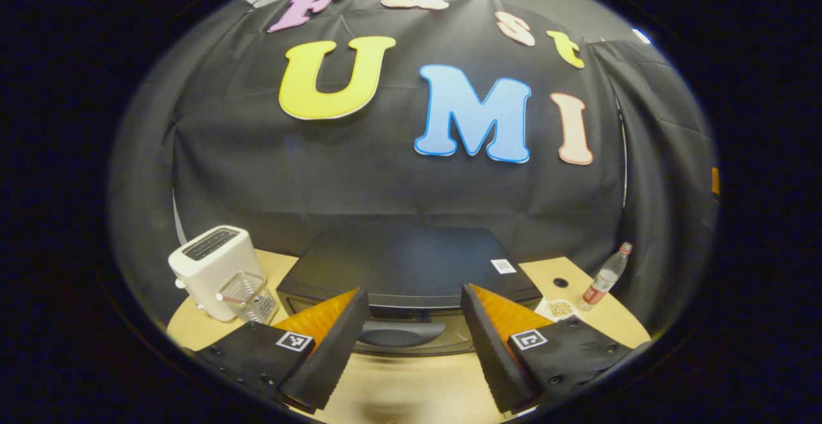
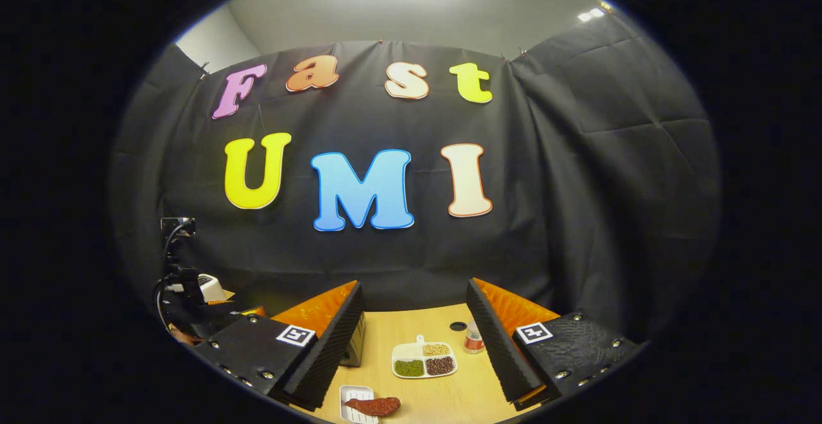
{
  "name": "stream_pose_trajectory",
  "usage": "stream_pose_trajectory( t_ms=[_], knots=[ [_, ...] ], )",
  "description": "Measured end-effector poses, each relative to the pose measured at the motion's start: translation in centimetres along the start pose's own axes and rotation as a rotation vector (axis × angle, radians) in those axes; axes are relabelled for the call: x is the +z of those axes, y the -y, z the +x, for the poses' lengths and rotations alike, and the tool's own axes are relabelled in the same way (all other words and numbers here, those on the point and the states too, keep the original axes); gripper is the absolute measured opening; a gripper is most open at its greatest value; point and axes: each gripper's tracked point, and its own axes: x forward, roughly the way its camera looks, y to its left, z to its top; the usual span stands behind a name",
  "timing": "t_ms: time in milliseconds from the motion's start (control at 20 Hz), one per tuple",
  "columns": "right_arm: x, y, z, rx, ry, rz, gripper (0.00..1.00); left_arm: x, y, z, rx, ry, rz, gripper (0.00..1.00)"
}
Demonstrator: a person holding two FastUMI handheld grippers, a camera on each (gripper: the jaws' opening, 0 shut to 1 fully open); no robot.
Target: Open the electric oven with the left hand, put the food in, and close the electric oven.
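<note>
Left claw (image 1: 414, 340) hung wide open and empty over the shut oven (image 1: 404, 270) handle (image 1: 401, 333), right claw (image 2: 414, 347) likewise open above the food (image 2: 374, 405) on the tabletop (image 2: 443, 392); a shallow approach risked slipping off the handle.

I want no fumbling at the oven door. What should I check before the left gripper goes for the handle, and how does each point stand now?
1. Left gripper open: ok, its fingers stand wide apart.
2. Handle lined up: ok, it lies between the fingers in the left gripper view.
3. Oven door shut, so there is something to pull: ok, as far as it shows.
4. Space beside the oven: not ok, the toaster and a clear cup stand close on one side.
5. Food ready: ok, it lies on a small tray on the table.
6. Right gripper free: ok, open, holding nothing.
</note>
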Motion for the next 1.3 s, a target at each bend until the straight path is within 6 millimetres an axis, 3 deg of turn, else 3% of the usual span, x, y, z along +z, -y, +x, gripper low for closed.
stream_pose_trajectory(
  t_ms=[300,350,800,1300],
  knots=[
    [-0.9,0.2,0.1,-0.027,-0.032,-0.012,0.98,-4.1,-2.1,4.3,0.043,-0.101,-0.003,0.96],
    [-1.0,0.0,0.1,-0.027,-0.037,-0.016,0.98,-3.6,-2.0,4.3,0.047,-0.08,0.019,0.96],
    [-1.2,-1.7,-0.6,0.007,-0.044,-0.024,0.98,-5.1,-1.6,2.5,0.046,-0.102,0.07,0.96],
    [-1.4,-3.8,-2.1,0.061,-0.059,-0.031,0.98,-8.7,-1.4,-1.7,0.035,-0.159,0.069,0.95]
  ],
)
